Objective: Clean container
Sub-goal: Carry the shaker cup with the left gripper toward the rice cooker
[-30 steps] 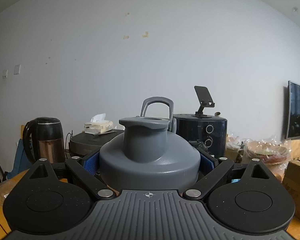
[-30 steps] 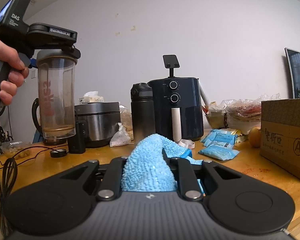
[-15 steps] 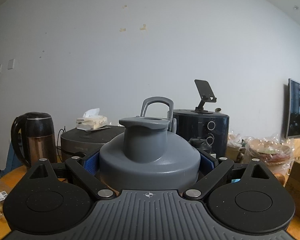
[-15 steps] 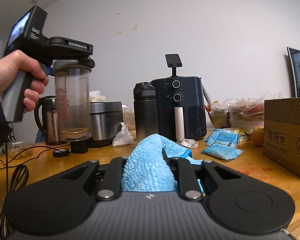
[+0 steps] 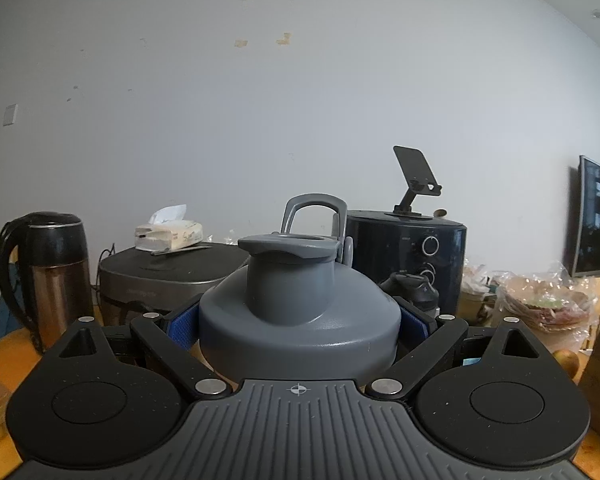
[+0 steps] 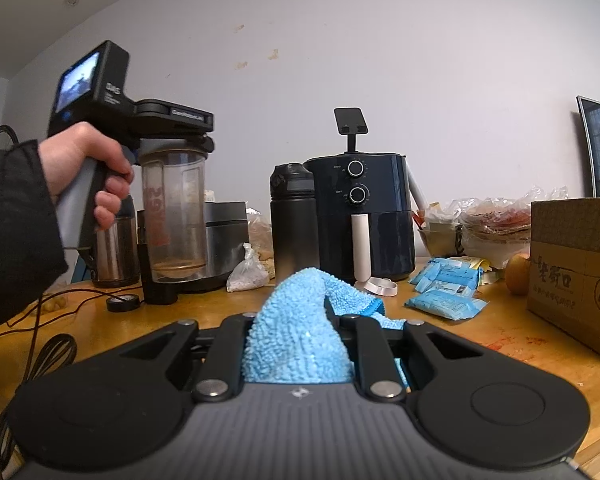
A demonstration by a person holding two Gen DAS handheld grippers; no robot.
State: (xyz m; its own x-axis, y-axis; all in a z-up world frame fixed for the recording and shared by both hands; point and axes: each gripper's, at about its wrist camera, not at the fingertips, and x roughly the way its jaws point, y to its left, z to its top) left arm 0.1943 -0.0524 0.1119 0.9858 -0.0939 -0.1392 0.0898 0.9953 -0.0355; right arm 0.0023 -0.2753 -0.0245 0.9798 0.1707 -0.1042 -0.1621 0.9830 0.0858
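Observation:
My left gripper [image 5: 299, 320] is shut on the grey lid [image 5: 296, 308] of a clear shaker bottle, its blue pads [image 5: 184, 326] pressed against the lid's sides. In the right wrist view a hand holds that left gripper [image 6: 172, 136] at the left, and the clear shaker bottle [image 6: 176, 212] hangs upright from it above the table, with brownish residue at its bottom. My right gripper [image 6: 300, 320] is shut on a light blue cloth [image 6: 300, 340] that bulges up between its fingers.
On the wooden table [image 6: 500, 340] stand a dark air fryer [image 6: 364, 216] with a phone stand on top, a black bottle [image 6: 294, 220], a steel cooker [image 6: 224, 236], a kettle [image 5: 44, 276], blue packets [image 6: 444, 292] and a cardboard box [image 6: 576, 276]. Cables [image 6: 40, 336] lie at the left.
The left gripper with the shaker bottle has moved right and slightly down, closer to the middle of the table. The right gripper and cloth have stayed still.

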